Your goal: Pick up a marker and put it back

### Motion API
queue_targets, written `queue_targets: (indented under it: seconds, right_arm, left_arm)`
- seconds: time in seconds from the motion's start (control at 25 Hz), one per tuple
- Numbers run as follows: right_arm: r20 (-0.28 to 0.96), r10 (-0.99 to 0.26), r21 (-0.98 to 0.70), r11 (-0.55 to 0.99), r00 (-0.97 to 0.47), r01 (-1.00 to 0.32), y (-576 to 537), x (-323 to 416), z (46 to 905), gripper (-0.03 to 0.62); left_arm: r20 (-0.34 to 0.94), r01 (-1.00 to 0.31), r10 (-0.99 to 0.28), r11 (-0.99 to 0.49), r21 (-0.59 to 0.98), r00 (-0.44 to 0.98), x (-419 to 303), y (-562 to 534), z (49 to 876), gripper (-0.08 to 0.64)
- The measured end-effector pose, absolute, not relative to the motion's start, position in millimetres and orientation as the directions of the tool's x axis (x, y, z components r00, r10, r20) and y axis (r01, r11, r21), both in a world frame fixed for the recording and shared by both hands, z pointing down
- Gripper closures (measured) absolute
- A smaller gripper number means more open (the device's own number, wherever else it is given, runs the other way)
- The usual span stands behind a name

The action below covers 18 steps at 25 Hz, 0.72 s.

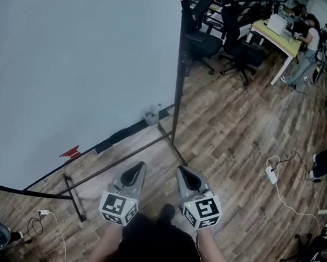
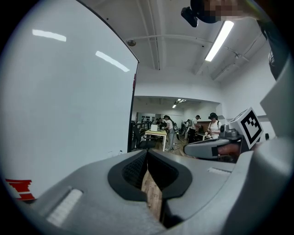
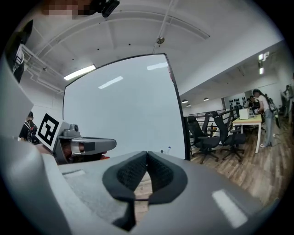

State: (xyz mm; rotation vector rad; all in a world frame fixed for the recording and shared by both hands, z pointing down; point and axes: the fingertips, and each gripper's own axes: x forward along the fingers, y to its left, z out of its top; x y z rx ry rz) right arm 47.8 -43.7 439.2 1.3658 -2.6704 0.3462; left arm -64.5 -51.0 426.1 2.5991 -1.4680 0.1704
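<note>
Marker (image 3: pixel 169 149) low on whiteboard (image 1: pixel 72 60); well beyond left tongs (image 1: pixel 140 166), right tongs (image 1: pixel 182 170)

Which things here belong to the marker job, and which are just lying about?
Job: whiteboard; small items at its lower corner, perhaps markers, too small to tell; left gripper and right gripper, both shut, empty.
Lying about: office chairs; desk; power strip.
</note>
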Motion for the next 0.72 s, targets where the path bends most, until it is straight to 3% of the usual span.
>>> queue_targets:
  seconds: [0.4, 0.72]
  right_arm:
    - [0.276, -0.742, -0.141, 0.598, -0.612, -0.789, -64.0, 24.8, 460.1, 0.589]
    - [0.290, -0.795, -0.094, 0.531, -0.534, -0.842, -103.4, 5.6, 449.9, 0.589]
  left_arm:
    - [0.203, -0.851, -0.827, -0.516, 0.093, 0.524, -77.4, -77.6, 442.9, 0.549]
    - [0.206, -0.763, -0.736, -0.635, 0.121, 0.645, -78.9, -122.0, 444.1, 0.548]
